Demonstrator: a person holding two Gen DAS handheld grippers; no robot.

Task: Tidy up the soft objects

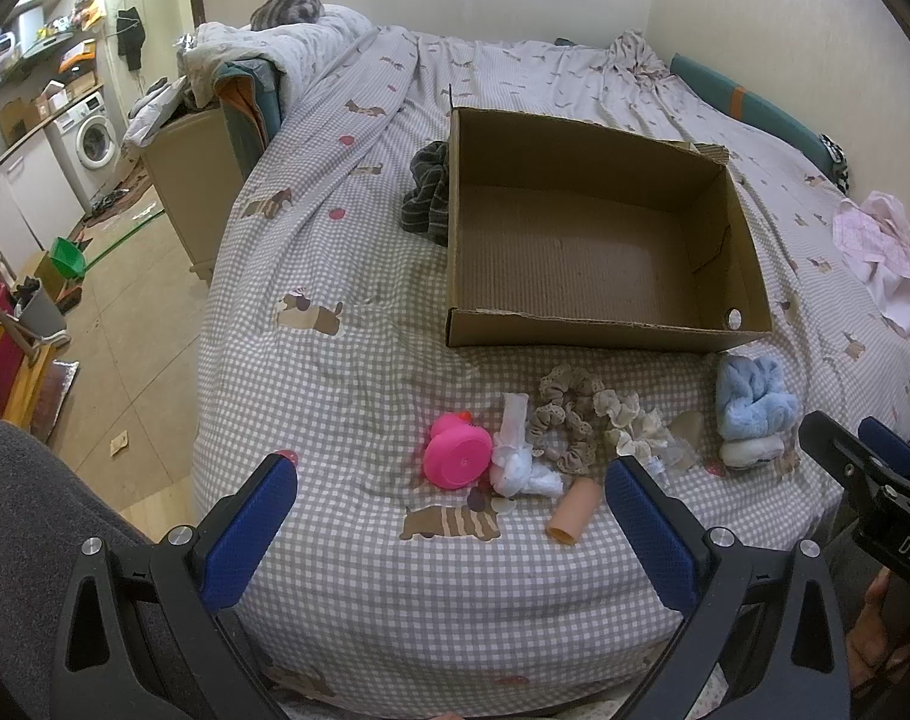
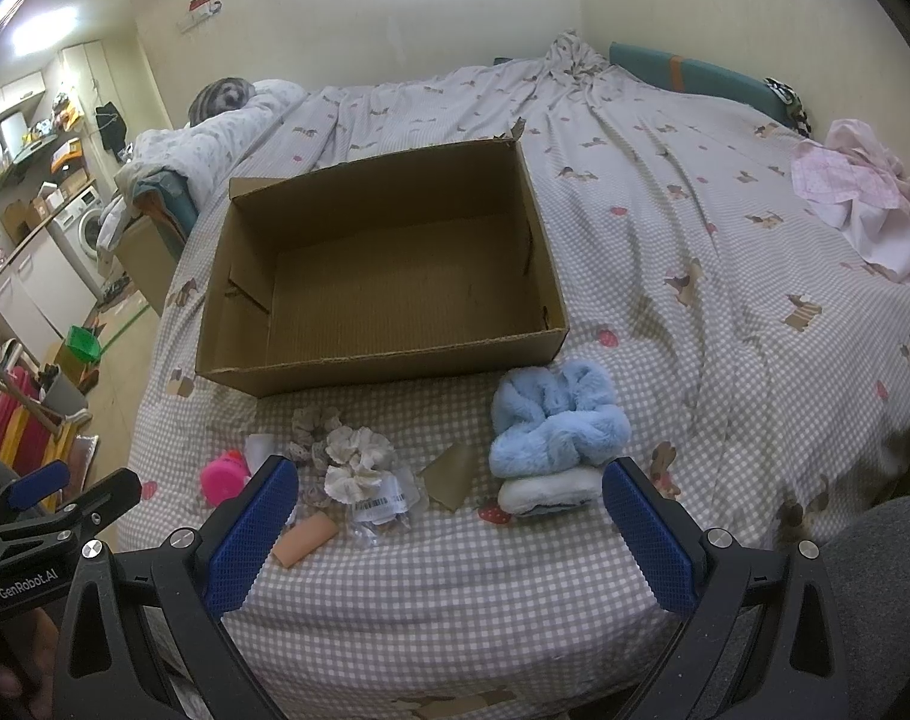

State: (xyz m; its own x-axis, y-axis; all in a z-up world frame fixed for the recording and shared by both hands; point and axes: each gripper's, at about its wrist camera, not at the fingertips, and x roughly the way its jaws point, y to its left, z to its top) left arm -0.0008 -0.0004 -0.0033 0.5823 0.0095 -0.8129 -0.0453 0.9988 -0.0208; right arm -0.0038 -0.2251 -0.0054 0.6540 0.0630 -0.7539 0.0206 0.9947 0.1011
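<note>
An empty cardboard box (image 1: 748, 252) (image 2: 383, 360) sits on the checked bedspread. In front of it lie a pink rubber duck (image 1: 455, 450) (image 2: 222, 476), a white cloth toy (image 1: 517, 462), a beige lace scrunchie (image 1: 565, 420) (image 2: 308, 429), a cream scrunchie (image 1: 625, 420) (image 2: 359, 459), a peach tube (image 1: 573, 510) (image 2: 305, 539), a clear packet (image 2: 386, 507) and a fluffy blue slipper (image 1: 751, 414) (image 2: 553, 429). My left gripper (image 1: 452, 534) is open and empty, just short of the duck and tube. My right gripper (image 2: 452, 534) is open and empty, just short of the slipper.
A dark striped cloth (image 1: 428, 192) lies left of the box. Pink clothes (image 1: 880, 252) (image 2: 862, 198) lie at the bed's right side. The bed edge drops to the floor (image 1: 137, 372) on the left, with a cabinet (image 1: 197, 192) and washing machine (image 1: 95, 141) beyond.
</note>
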